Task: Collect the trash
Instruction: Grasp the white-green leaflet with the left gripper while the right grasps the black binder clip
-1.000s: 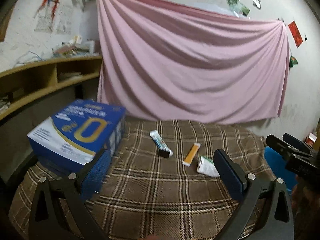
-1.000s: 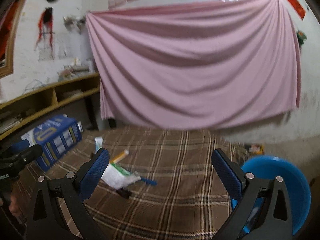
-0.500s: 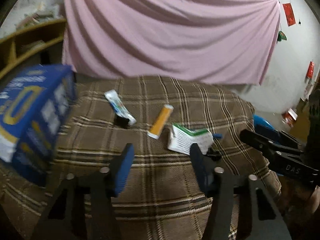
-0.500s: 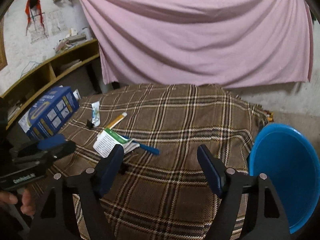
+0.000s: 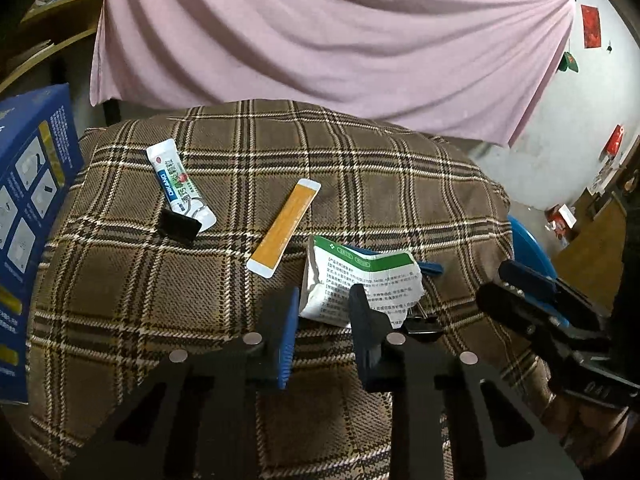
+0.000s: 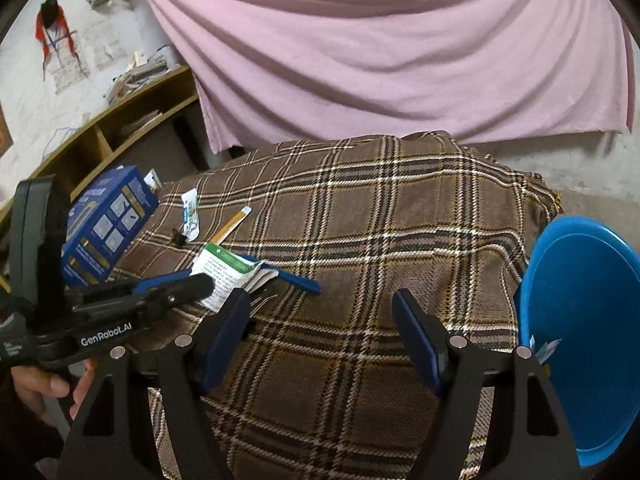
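A brown plaid blanket (image 5: 168, 300) spreads under both grippers. A blue basin (image 6: 580, 320) sits right of the right gripper (image 6: 324, 332), whose fingers stand wide apart, holding nothing. The left gripper (image 5: 324, 308), fingers narrowly apart, brackets the near edge of a green-and-white leaflet (image 5: 360, 280); whether they grip it, I cannot tell. Beyond lie an orange sachet (image 5: 285, 227) and a white sachet (image 5: 180, 184).

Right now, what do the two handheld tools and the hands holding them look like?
Both are matte black frames with silver round bolts and two flat fingers faced with ribbed blue pads. The left tool shows white "GenRobot.AI" lettering on its body in the right wrist view; a bare hand holds it. The right tool looks identical, with faint white lettering on its body. No cables visible.
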Demonstrator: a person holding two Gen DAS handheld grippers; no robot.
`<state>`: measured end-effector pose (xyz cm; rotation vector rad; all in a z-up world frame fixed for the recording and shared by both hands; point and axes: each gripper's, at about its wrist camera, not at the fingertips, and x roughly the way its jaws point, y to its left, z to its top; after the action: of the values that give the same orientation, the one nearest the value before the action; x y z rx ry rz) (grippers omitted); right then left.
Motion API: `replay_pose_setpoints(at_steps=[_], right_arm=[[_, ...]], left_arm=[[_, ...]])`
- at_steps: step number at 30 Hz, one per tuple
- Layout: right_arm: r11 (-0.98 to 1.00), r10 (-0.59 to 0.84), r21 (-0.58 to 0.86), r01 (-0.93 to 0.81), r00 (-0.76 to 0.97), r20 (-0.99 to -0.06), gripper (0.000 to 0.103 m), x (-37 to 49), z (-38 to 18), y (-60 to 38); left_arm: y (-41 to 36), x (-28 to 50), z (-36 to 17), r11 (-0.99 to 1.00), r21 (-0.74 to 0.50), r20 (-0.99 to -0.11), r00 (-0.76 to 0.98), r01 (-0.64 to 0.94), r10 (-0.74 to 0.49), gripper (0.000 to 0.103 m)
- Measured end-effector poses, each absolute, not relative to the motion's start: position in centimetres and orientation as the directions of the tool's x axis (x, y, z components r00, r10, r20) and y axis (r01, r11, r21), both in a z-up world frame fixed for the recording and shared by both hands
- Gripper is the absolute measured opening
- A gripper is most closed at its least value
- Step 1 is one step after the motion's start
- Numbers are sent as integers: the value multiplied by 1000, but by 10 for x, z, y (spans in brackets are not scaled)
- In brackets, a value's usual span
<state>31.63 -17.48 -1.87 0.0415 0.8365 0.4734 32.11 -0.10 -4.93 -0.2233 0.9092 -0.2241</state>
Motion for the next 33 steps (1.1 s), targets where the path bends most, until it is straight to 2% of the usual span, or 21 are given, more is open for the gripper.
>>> replay_pose_setpoints(at_steps=[13,15,17,24,26,31,33], right_arm=[[868,446,214,-448,516,-731,71,319,-25,-161],[849,468,228,-476,479,-743,64,321,-28,-154],[828,490,253,-500,428,-759,49,324,-34,-146],[815,499,258,-518,405,-766,40,322,-36,-135],[816,498,258,-517,402,-769,27,322,-37,-135],[816,504,267,-513,404,-764,26,322,-36,-138],[822,507,277,-498,415,-756,26,323,-35,-143]], left_arm=[[6,293,-39,952,-295,-707,651,81,-274,5],[7,287,-38,958,-280,-709,657,69,-255,3],[11,282,-38,964,-263,-717,659,45,-227,0],[12,274,-33,965,-256,-702,677,51,-222,0],[13,274,-34,964,-261,-704,674,51,-226,0],[18,277,-36,954,-298,-701,670,36,-244,0],[19,282,-38,952,-305,-710,659,32,-249,11]])
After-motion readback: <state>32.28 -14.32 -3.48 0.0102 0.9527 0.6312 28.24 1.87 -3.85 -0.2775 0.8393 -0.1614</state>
